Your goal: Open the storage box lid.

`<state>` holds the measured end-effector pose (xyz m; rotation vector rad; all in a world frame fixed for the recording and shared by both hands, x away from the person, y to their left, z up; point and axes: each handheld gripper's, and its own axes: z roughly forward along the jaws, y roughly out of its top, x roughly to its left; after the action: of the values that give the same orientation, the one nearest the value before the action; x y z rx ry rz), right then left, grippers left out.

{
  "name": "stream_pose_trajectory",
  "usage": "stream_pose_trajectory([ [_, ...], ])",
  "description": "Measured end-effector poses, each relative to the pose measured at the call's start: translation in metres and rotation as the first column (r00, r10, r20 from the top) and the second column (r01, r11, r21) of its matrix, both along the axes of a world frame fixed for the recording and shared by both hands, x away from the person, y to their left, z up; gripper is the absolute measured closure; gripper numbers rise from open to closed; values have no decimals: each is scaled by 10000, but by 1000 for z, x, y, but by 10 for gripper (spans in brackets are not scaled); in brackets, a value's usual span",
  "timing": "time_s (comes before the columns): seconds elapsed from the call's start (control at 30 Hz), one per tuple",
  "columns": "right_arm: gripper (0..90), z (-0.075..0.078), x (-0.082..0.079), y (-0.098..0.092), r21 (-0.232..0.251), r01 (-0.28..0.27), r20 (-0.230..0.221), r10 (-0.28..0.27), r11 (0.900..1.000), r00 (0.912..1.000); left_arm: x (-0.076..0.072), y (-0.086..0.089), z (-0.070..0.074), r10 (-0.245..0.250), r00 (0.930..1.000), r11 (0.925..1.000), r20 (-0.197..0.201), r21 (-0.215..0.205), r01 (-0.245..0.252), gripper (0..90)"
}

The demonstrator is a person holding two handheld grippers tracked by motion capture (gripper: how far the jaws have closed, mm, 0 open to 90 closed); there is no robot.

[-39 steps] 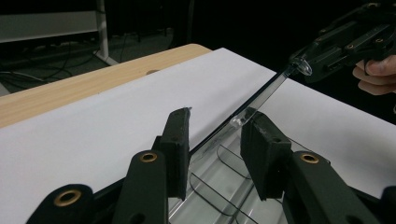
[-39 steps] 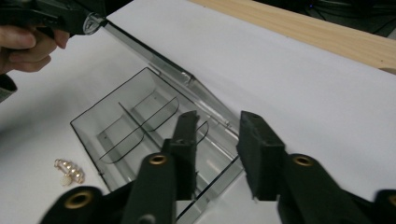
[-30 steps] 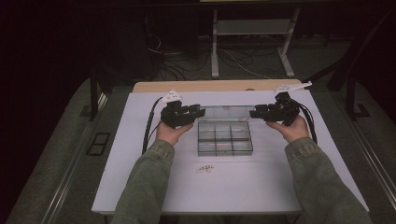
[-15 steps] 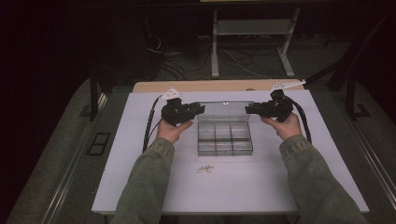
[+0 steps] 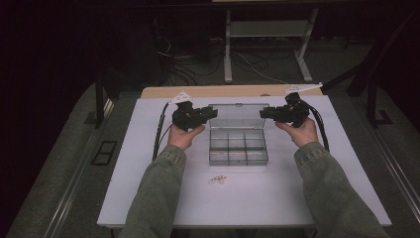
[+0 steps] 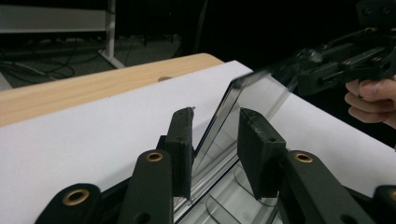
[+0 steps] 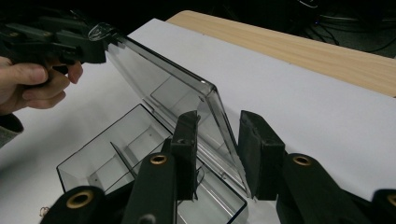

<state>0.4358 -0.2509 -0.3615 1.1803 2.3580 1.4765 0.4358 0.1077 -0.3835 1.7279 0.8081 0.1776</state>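
A clear plastic compartment box [image 5: 237,148] sits mid-table with its lid [image 5: 237,116] tilted up at the back. My left gripper [image 5: 214,113] straddles the lid's left end and my right gripper [image 5: 262,113] straddles its right end. In the left gripper view the lid's edge [image 6: 219,121] runs between the two pads [image 6: 182,149] with a gap showing. In the right gripper view the lid's corner [image 7: 212,98] stands between the pads [image 7: 257,149], also with gaps. The right jaws have just been closing around the lid; both grippers are open.
A few small pale pieces [image 5: 217,179] lie on the white table sheet [image 5: 148,188] in front of the box. A wooden strip [image 5: 228,91] borders the far edge. Each gripper's black cable [image 5: 159,134] trails across the table. The floor around is dark.
My right gripper has moved left, in toward the lid's right end, and its jaws have narrowed. The left gripper has stayed at the lid's left end.
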Motion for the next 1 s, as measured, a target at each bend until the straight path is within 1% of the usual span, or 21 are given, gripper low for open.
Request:
stream_pose_trajectory([
  [0.23, 691, -2, 4, -1, 158, 96, 8, -96, 9998, 10000, 5, -1, -7, 107, 9997, 9995, -232, -289, -113, 634],
  [0.3, 695, -3, 5, -2, 198, 145, 37, -146, 9997, 9999, 6, 0, -9, 109, 9994, 9997, -331, -212, -116, 620],
  [0.43, 705, -5, 7, -2, 291, 267, 56, -268, 9992, 9996, 9, 1, -16, 176, 9978, 9995, -641, -240, -192, 612],
  [0.53, 712, -6, 9, -2, 329, 316, 49, -318, 9990, 9995, 11, 0, -21, 132, 9971, 9994, -751, -315, -156, 613],
  [0.6, 717, -7, 11, -2, 331, 378, 56, -380, 9987, 9993, 13, 0, -24, 66, 9969, 9994, -790, -330, -93, 617],
  [0.63, 719, -7, 11, -2, 325, 397, 82, -400, 9987, 9992, 13, -1, -25, 126, 9964, 9994, -842, -315, -153, 621],
  [0.7, 721, -8, 11, -2, 361, 477, 74, -480, 9982, 9988, 14, -1, -26, 134, 9965, 9992, -826, -360, -164, 632],
  [0.73, 723, -9, 12, -2, 356, 496, 99, -500, 9981, 9987, 15, -1, -28, 209, 9958, 9983, -893, -522, -256, 641],
  [0.8, 726, -10, 13, -2, 372, 517, 113, -521, 9980, 9986, 16, 0, -29, 214, 9955, 9980, -923, -581, -269, 667],
  [0.97, 727, -13, 15, -1, 438, 653, 141, -660, 9969, 9977, 17, 0, -31, 308, 9953, 9967, -914, -725, -375, 683],
  [1.0, 727, -14, 15, -1, 469, 680, 122, -686, 9966, 9976, 17, 0, -32, 348, 9947, 9961, -969, -770, -424, 687],
])
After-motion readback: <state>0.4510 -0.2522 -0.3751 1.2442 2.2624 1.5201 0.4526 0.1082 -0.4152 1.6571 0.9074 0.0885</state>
